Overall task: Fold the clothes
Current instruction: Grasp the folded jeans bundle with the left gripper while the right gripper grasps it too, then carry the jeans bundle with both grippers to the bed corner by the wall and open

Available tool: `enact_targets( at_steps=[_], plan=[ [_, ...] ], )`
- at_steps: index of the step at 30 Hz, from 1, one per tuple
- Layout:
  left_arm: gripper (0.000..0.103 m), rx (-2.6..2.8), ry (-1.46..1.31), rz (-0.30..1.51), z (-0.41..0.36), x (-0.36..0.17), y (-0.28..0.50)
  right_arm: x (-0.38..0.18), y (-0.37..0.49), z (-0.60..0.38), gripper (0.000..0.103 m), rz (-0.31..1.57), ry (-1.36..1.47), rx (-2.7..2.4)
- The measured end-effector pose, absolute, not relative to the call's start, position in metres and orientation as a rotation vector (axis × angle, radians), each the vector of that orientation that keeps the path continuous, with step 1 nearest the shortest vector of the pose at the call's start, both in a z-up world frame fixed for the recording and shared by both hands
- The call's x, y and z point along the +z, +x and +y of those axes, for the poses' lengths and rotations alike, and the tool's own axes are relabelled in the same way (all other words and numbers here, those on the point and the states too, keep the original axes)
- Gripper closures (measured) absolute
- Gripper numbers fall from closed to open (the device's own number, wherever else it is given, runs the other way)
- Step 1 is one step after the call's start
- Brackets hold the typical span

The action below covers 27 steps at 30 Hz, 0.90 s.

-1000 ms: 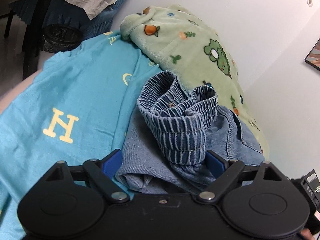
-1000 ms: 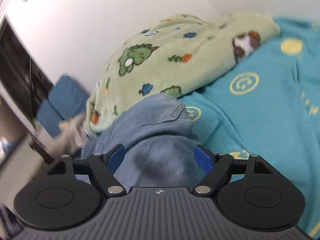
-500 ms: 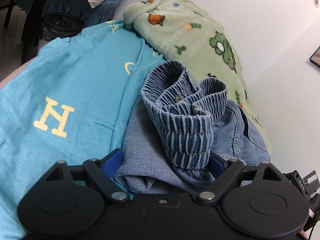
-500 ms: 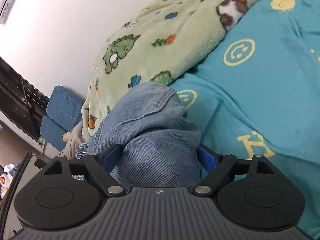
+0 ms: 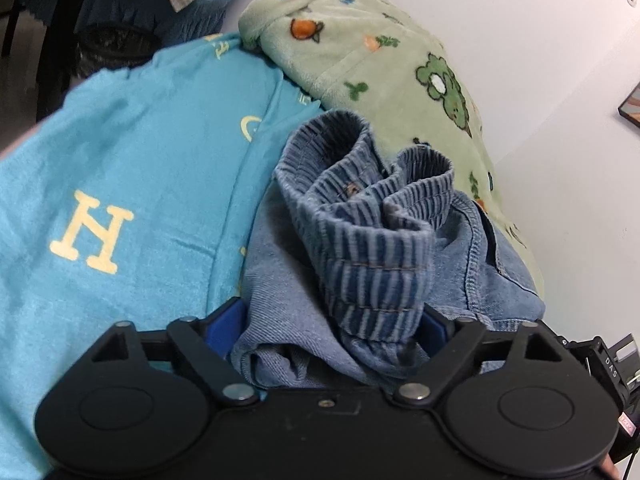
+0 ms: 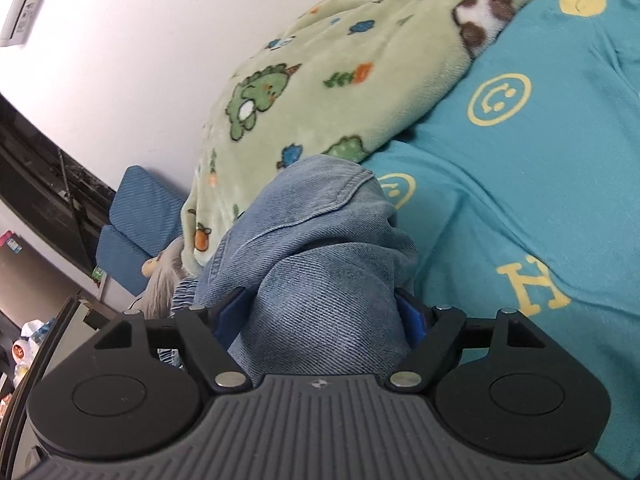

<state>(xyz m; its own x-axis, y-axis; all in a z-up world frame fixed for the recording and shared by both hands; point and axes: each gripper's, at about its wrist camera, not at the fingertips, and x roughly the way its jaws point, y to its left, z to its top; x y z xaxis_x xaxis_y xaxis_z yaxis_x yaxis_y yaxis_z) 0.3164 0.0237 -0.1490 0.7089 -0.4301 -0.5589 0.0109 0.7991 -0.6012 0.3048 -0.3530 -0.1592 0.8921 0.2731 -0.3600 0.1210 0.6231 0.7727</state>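
A blue denim garment (image 5: 360, 248) with a ribbed elastic waistband (image 5: 372, 216) is bunched up and held off the bed by both grippers. My left gripper (image 5: 328, 322) is shut on a thick fold below the waistband, which stands up in front of the blue pads (image 5: 224, 320). The same denim garment (image 6: 320, 248) fills the jaws of my right gripper (image 6: 320, 314), shut on a rounded wad with a stitched seam on top. Denim hides both grippers' fingertips.
A teal cloth (image 5: 132, 168) with yellow letters and smiley faces (image 6: 500, 98) covers the bed under the denim. A green fleece piece (image 5: 384, 68) with dinosaur prints lies against the white wall (image 5: 520, 20). A black bin (image 5: 116, 44) stands beyond the bed, and a blue seat (image 6: 136, 216) is at the left.
Both grippers kept hold of the denim and shifted with it. The left view has closed in slightly on the bed, while the right view has swung so the teal cloth and fleece appear larger.
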Motion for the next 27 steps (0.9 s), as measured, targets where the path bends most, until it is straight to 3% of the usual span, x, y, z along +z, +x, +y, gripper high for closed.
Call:
enact_targets(
  at_steps=[2,5,9,11,27],
  plan=[
    [0.022,-0.259,-0.614,0.752,0.024,-0.149,0.318,-0.157,0.305,-0.35,0.039,0.486,0.88,0.079],
    [0.039,-0.24,-0.567,0.741,0.018,-0.142,0.315,-0.153,0.305,-0.345,0.054,0.499,0.834,0.06],
    [0.059,-0.216,-0.498,0.71,0.009,-0.132,0.307,-0.144,0.303,-0.335,0.061,0.486,0.773,0.039],
    [0.063,-0.208,-0.5,0.695,0.009,-0.127,0.305,-0.134,0.301,-0.329,0.064,0.472,0.737,0.037],
    [0.068,-0.304,-0.499,0.563,-0.028,-0.025,0.26,-0.02,0.256,-0.348,0.069,0.294,0.68,0.068]
  ],
)
